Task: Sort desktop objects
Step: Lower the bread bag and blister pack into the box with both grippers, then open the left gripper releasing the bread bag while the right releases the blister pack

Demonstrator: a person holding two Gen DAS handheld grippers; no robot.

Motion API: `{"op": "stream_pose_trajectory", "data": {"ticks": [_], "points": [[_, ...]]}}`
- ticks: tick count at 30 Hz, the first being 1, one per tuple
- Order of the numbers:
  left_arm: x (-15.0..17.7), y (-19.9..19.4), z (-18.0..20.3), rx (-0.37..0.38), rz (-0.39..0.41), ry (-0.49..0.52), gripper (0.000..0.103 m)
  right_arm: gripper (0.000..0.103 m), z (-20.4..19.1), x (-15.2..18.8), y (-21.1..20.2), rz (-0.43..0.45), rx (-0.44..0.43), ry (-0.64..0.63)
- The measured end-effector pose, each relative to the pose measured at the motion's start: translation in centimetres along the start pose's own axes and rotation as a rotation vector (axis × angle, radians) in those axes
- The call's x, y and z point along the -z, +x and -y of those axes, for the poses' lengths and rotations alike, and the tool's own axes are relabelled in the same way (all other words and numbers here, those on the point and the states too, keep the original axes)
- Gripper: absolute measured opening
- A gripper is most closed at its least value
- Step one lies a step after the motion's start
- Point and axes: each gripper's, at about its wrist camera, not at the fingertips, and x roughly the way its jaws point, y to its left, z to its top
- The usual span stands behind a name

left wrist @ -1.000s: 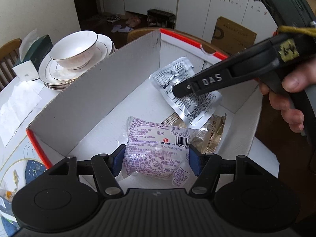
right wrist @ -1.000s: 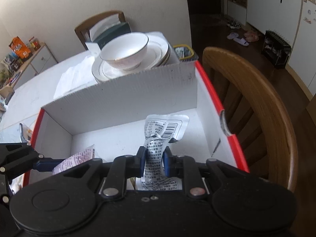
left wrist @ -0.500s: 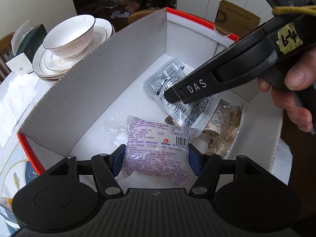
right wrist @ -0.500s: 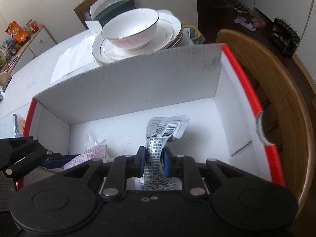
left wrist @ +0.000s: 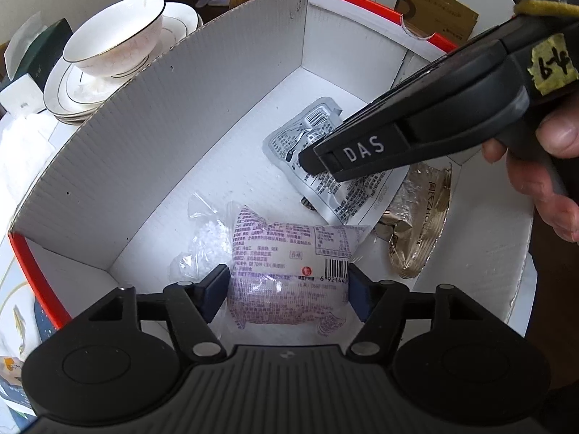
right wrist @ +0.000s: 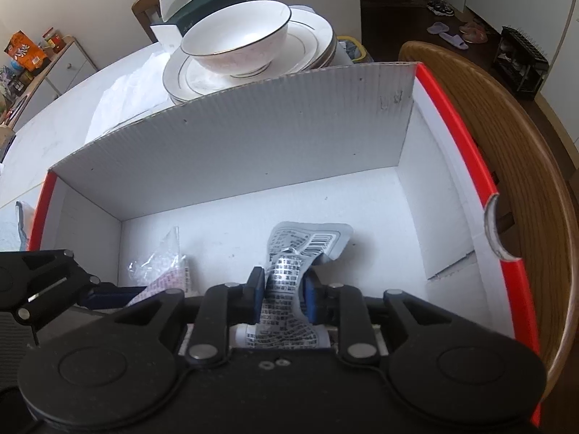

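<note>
A white cardboard box with a red rim (left wrist: 152, 152) fills both views (right wrist: 253, 152). My left gripper (left wrist: 287, 293) is shut on a purple printed snack packet (left wrist: 289, 253) low inside the box. My right gripper (right wrist: 282, 289) is shut on a silver printed sachet (right wrist: 300, 249), also low inside the box; the sachet also shows in the left wrist view (left wrist: 311, 133) under the right gripper's fingers (left wrist: 347, 152). A gold foil packet (left wrist: 419, 224) and a clear plastic bag (left wrist: 202, 242) lie on the box floor.
A white bowl (right wrist: 235, 43) sits on stacked plates (right wrist: 311, 47) just behind the box's tall flap. A green tissue box (right wrist: 202, 3) and white napkins (right wrist: 123, 97) lie beyond. A wooden chair back (right wrist: 514, 152) curves along the box's right side.
Both grippers have moved lower and deeper into the box with their packets. The right gripper's jaws stand a little wider around the sachet.
</note>
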Motion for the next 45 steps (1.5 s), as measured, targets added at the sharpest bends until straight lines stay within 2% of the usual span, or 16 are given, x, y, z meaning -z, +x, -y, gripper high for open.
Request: {"op": "stream_pose_trajectory", "data": {"ticks": [10, 17, 19, 22, 31, 33, 37, 42, 45], "points": [[0.8, -0.8, 0.0, 0.008, 0.015, -0.006, 0.072, 0.032, 0.8, 0.4, -1.0, 0.002, 0.02, 0.01], [1.5, -2.9, 0.3, 0.015, 0.088, -0.029, 0.072, 0.033, 1.0, 1.3, -2.7, 0.022, -0.004, 0.001], [1.5, -3.5, 0.3, 0.017, 0.114, -0.036, 0.072, 0.035, 0.8, 1.6, -3.5, 0.036, -0.01, -0.006], [2.5, -4.5, 0.6, 0.011, 0.157, -0.052, 0.072, 0.047, 0.9, 2.2, -4.8, 0.068, -0.026, -0.009], [3.7, -7.6, 0.7, 0.011, 0.273, -0.093, 0.072, 0.056, 0.5, 4.0, -8.2, 0.154, -0.088, -0.04], [4.0, -8.3, 0.7, 0.011, 0.295, -0.098, 0.072, 0.065, 0.3, 4.2, -8.8, 0.178, -0.094, -0.049], [4.6, -9.6, 0.8, 0.015, 0.332, -0.122, 0.072, 0.065, -0.4, 4.7, -9.7, 0.209, -0.113, -0.072], [5.7, -11.3, 0.7, 0.02, 0.381, -0.141, 0.072, 0.074, -1.5, 5.3, -11.0, 0.26, -0.141, -0.117], [6.4, -11.9, 0.5, 0.02, 0.401, -0.151, 0.076, 0.076, -2.2, 5.7, -11.5, 0.294, -0.148, -0.131]]}}
